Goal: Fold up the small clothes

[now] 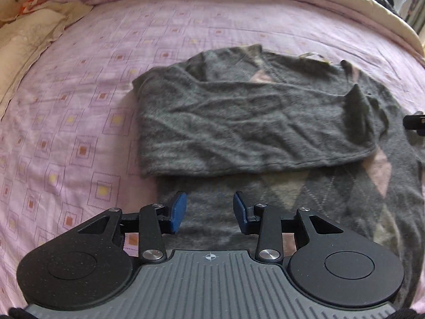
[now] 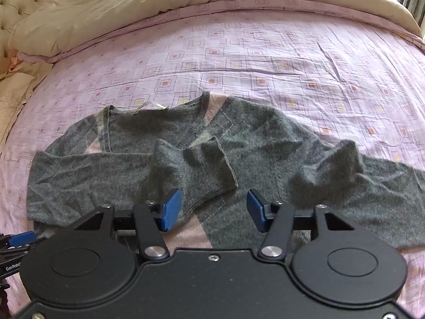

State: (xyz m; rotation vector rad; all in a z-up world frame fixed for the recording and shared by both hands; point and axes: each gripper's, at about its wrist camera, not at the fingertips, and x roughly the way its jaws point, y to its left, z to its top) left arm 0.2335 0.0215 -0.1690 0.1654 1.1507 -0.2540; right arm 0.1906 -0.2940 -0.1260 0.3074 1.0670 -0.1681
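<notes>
One grey sweater point(image 2: 159, 175) with pink and pale diamond patches lies on one bed point(image 2: 265, 61) under one pink sheet with square print; the sweater has two sleeves, one folded across the chest point(image 1: 239, 122) and one spread out to the side point(image 2: 372, 186). Two grippers: left gripper point(image 1: 209, 212) and right gripper point(image 2: 213, 210), each with two blue fingers, four fingers total, nothing between either pair. One cream quilt point(image 2: 132, 8) bunched along the far edge, and one tufted headboard point(image 2: 18, 0) in the corner.
</notes>
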